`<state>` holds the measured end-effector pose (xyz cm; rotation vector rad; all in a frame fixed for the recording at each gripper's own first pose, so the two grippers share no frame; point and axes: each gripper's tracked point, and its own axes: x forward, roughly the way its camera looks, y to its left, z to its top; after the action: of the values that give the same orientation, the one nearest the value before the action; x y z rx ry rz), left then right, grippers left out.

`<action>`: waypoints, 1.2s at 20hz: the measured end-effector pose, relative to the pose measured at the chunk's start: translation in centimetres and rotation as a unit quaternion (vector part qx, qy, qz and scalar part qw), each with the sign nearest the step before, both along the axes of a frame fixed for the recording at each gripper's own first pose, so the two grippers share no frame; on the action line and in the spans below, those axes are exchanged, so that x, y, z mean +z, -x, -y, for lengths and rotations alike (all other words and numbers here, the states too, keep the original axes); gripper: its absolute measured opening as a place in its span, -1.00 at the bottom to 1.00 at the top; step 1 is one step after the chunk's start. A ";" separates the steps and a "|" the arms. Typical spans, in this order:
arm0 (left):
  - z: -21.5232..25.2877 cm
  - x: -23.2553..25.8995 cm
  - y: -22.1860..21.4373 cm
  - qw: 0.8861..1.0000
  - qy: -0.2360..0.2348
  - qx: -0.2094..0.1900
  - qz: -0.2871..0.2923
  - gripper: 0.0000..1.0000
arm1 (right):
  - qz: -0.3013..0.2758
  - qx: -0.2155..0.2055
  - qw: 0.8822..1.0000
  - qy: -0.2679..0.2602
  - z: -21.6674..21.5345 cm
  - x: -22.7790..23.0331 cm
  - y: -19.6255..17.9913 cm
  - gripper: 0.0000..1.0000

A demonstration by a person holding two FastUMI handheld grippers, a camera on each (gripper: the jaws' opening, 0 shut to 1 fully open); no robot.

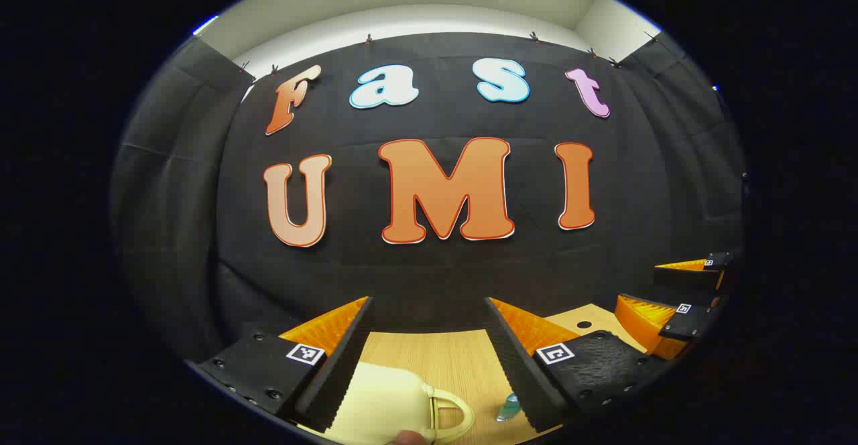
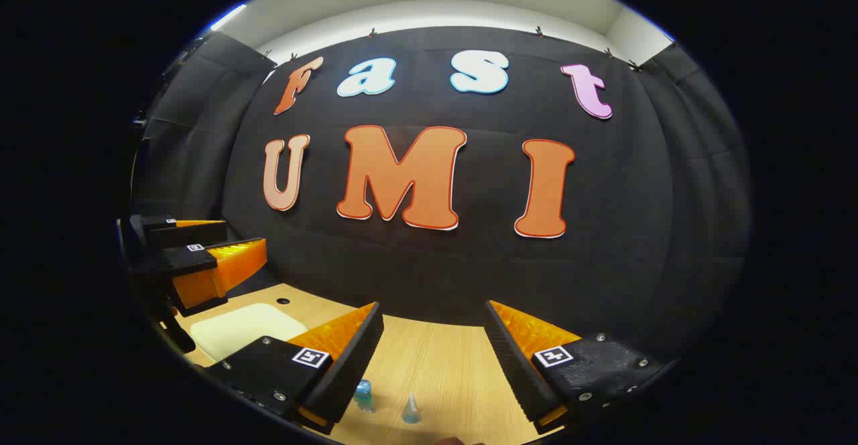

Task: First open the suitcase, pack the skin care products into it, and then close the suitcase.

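Suitcase (image 1: 382, 398) cream, lid down, flat on desk (image 1: 456, 358), handle (image 1: 450, 413) facing right | left gripper (image 1: 429, 338) jaws wide apart above it, holding nothing | right gripper (image 2: 434, 341) jaws wide apart, empty, over two small bottles (image 2: 364, 395).

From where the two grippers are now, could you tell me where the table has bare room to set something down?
The wooden table is bare from the two small bottles back to the black cloth wall, and on the right. It is crowded on the left, around the cream suitcase where the left gripper is.

Left claw (image 1: 429, 358): square tag markers, screws, ridged wedge backs.
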<state>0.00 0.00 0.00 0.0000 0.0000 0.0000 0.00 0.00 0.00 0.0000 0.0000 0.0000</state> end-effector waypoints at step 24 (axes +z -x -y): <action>2.9 -6.2 0.2 0.990 -0.122 -0.047 -0.056 0.96 | 0.004 -0.021 1.000 0.022 2.8 0.3 0.1 0.91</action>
<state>-0.24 -2.91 -6.22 0.2443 0.1124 -0.0944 -0.06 -2.76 0.34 -0.0433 -0.0076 -0.0420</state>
